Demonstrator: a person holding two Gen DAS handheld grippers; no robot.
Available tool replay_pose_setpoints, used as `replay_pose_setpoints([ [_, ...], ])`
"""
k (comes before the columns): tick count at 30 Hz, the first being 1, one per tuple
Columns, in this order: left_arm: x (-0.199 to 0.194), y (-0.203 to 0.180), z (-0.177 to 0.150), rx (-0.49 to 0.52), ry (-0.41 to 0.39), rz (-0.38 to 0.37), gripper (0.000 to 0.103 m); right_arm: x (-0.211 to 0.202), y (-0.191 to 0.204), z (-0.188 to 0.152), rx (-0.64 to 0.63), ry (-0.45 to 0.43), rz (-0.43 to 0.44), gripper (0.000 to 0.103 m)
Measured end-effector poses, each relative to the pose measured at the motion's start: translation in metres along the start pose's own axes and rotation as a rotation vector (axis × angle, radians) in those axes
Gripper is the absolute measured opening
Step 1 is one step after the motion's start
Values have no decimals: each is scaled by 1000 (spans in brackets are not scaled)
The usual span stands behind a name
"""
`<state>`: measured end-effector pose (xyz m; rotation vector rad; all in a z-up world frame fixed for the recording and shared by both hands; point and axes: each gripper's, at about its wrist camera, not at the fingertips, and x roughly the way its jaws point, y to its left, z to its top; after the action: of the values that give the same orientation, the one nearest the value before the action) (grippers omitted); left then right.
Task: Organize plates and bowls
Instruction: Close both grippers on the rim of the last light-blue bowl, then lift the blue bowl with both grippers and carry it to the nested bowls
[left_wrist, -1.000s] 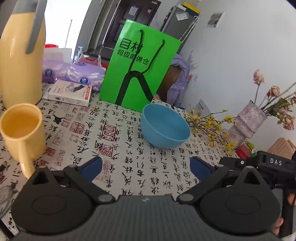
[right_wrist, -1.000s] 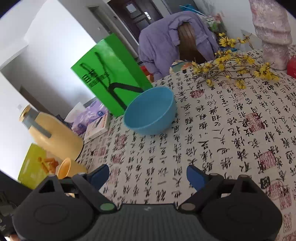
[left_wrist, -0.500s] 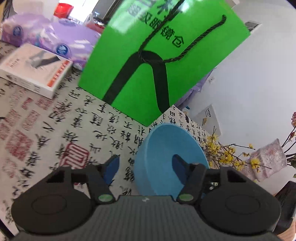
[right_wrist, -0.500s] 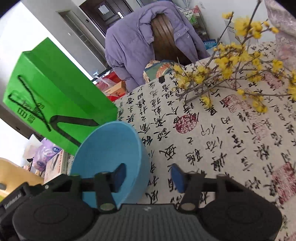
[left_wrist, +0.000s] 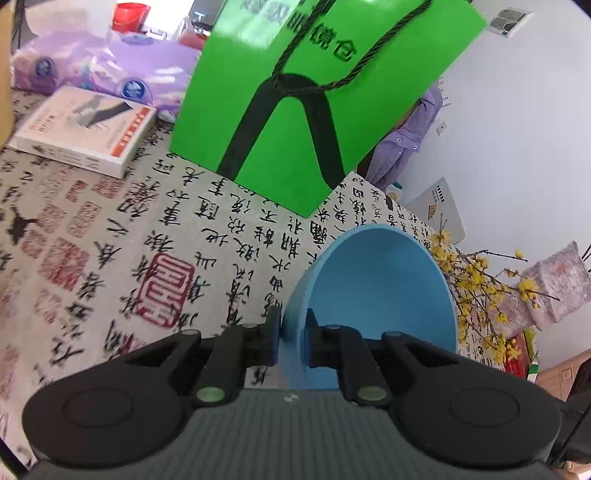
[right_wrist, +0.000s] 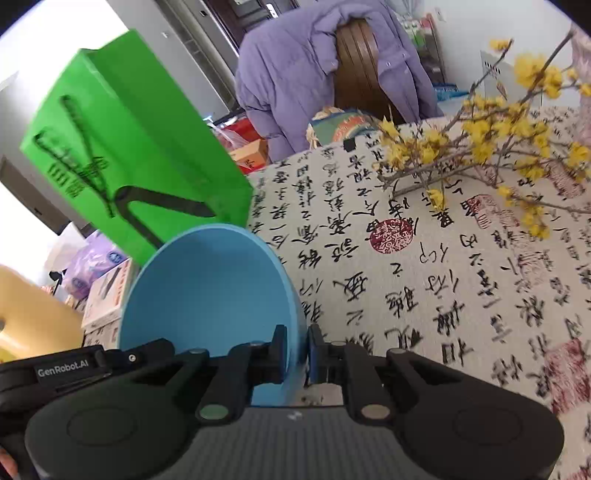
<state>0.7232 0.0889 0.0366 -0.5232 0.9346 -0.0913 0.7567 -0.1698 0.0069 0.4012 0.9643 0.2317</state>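
A light blue bowl (left_wrist: 380, 295) sits on the calligraphy-print tablecloth (left_wrist: 110, 258). My left gripper (left_wrist: 292, 341) is shut on its left rim, one finger inside and one outside. The bowl also shows in the right wrist view (right_wrist: 210, 291), where my right gripper (right_wrist: 297, 354) is shut on its right rim in the same way. The bowl is empty. No plates are in view.
A green paper bag (left_wrist: 310, 110) stands just behind the bowl. A white box (left_wrist: 85, 129) and purple tissue packs (left_wrist: 110, 66) lie at back left. Yellow flower branches (right_wrist: 480, 147) lie right of the bowl. A yellow jug (right_wrist: 33, 314) is at far left.
Both grippers moved in from the near side of the table to the bowl and closed on its opposite rims; a second ago both were open and well short of it.
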Motion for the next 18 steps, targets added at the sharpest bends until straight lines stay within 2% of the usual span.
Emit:
replay_pose_setpoints([
  [10,-110,-5,-62,34,-73,25,11,-92,40,-61,-92,-38,14,9],
  [15,-166,0,-121,48,-138,76,10,-137,51,-110,-112,-57,43,9],
  [18,-201,6,-162,65,-193,90,8,-172,65,-152,-185,-118,54,9],
])
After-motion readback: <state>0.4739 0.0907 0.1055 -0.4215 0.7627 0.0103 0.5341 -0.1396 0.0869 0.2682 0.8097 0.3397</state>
